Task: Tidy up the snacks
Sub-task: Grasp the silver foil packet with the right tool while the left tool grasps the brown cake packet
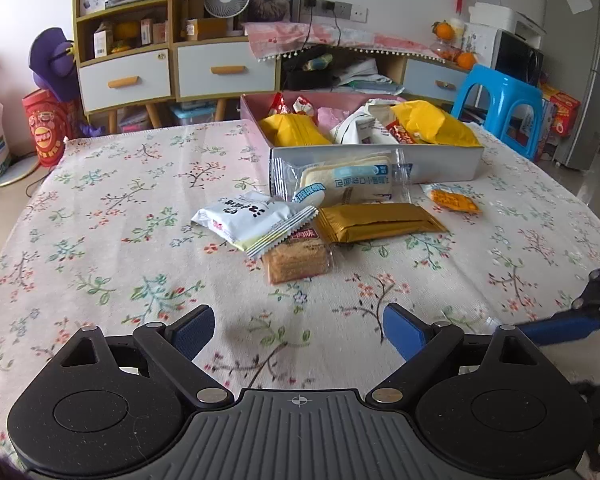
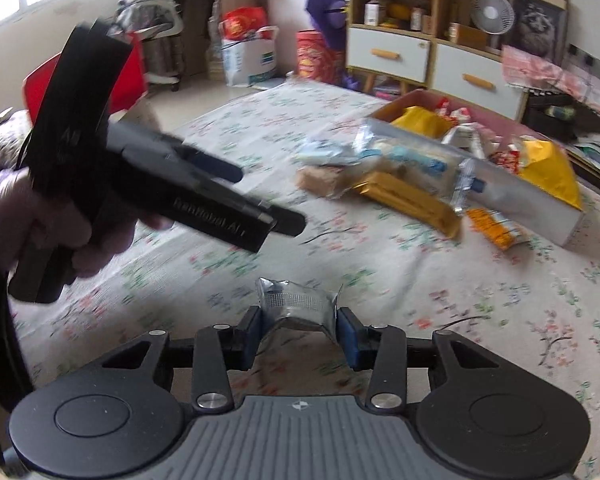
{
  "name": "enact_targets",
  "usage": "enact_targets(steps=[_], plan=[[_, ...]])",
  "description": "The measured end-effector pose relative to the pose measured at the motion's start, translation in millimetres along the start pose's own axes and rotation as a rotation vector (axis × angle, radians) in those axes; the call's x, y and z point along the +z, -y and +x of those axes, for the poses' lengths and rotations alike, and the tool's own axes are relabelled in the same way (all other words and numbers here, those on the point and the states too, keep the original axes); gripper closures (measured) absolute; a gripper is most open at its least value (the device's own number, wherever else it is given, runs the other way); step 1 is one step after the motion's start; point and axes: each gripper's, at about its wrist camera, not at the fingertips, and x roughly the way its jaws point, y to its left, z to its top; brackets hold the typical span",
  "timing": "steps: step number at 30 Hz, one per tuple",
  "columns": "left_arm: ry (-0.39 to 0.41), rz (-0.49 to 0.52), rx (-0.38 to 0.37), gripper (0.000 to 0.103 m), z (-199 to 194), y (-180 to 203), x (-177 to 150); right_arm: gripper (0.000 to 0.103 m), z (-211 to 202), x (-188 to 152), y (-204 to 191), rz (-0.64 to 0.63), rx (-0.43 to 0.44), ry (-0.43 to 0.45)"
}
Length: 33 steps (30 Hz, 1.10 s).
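Left gripper (image 1: 298,330): hovering low over the floral tablecloth (image 1: 100,240), jaws standing wide apart, nothing sitting between the blue pads (image 1: 404,330).
White packet (image 1: 246,216): lying at the left end of the loose pile, its crimped edge resting over the brown biscuit pack (image 1: 296,258).
Gold bar wrapper (image 1: 376,222): lying just right of the white packet, touching the biscuit pack's top corner.
Clear bread packet (image 1: 346,180): leaning against the front wall of the snack box (image 1: 440,164), just behind the gold wrapper.
Snack box: sitting at the far side of the table, yellow bags (image 1: 294,130) and red-and-white wrappers filling it.
Orange sachet (image 1: 454,200): lying on the cloth just in front of the box's right half, apart from the pile.
Right gripper (image 2: 298,330): being held above the cloth on the near side of the pile, jaws squeezing in on a silver foil packet (image 2: 298,306), which is buckling between the pads.
Motion blur: smearing the right wrist view, so print on the packets is unreadable there.
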Motion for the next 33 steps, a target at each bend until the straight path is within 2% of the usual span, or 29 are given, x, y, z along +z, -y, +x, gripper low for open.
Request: enact_targets(steps=[7,15,19,23,28,33], plan=[[-0.001,-0.012,0.005,0.012,17.2,4.5,10.2,0.072,5.8,8.6,21.3,0.049,-0.042,0.008],[0.021,-0.012,0.044,0.020,29.0,3.2,15.3,0.072,15.1,15.0,30.8,0.061,-0.050,0.003],[0.032,-0.032,0.057,0.032,30.6,-0.8,19.4,0.072,18.4,15.9,33.0,0.064,-0.053,-0.001],[0.028,-0.035,0.069,0.056,28.5,-0.7,21.5,0.072,20.0,17.3,36.3,0.070,-0.060,-0.002],[-0.007,-0.082,0.043,0.064,21.7,-4.0,23.2,0.072,17.3,18.9,39.8,0.081,-0.070,0.011],[-0.040,-0.115,0.003,0.065,11.4,-3.7,19.5,0.072,12.4,19.9,42.1,0.089,-0.080,0.026]])
